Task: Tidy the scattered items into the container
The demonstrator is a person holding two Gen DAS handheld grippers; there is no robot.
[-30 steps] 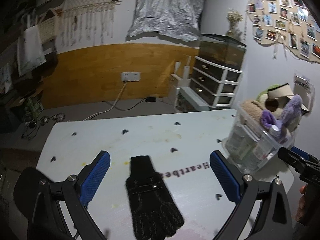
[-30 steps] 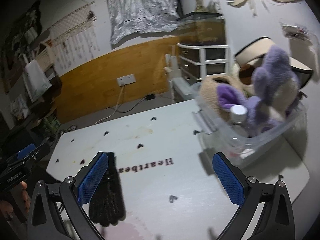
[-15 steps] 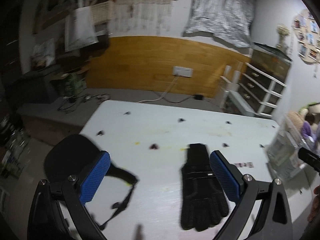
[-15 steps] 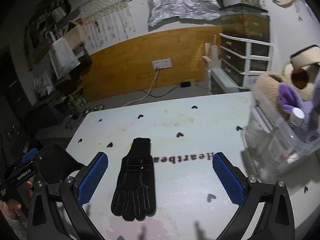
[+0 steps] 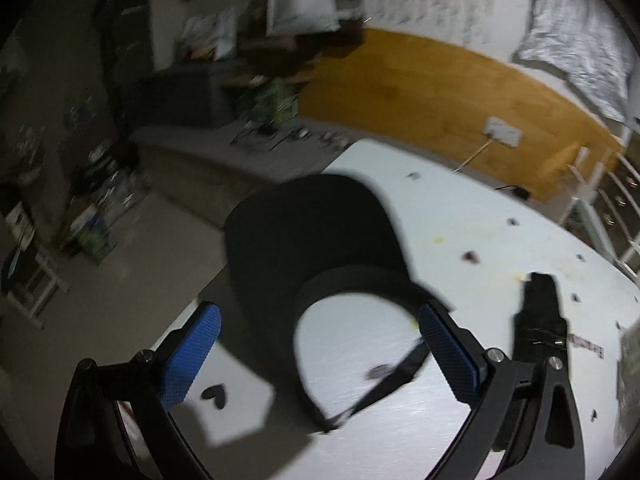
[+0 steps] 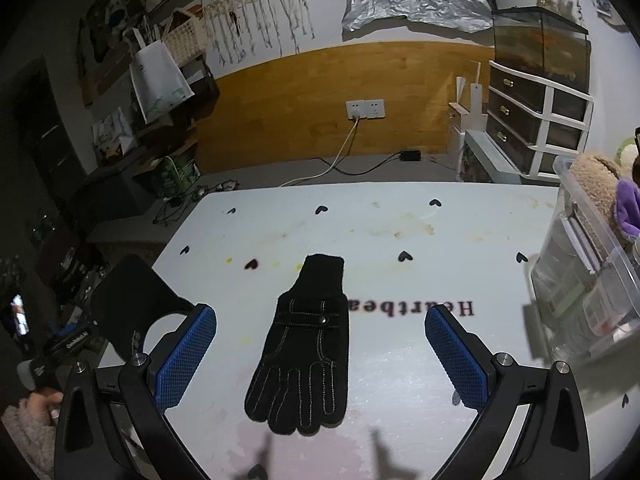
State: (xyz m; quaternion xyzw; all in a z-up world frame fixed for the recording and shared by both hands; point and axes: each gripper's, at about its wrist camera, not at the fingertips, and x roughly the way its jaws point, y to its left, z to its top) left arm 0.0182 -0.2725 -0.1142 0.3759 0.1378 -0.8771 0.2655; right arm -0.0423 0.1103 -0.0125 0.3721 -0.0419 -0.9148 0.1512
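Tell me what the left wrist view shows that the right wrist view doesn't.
Only the left wrist view shows the black visor's open band and loose strap, framed by the open left gripper. Only the right wrist view shows the clear container with plush toys and the open right gripper. Both show the black glove on the white table.

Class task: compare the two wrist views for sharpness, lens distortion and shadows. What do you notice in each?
Left wrist view: smeared by motion blur, so the black visor and shelves look soft, and the table edge bows with the fisheye. Right wrist view: sharp, the glove stitching is crisp, dark shadows fall on the near table, and the clear bin stretches at the rim of the picture.
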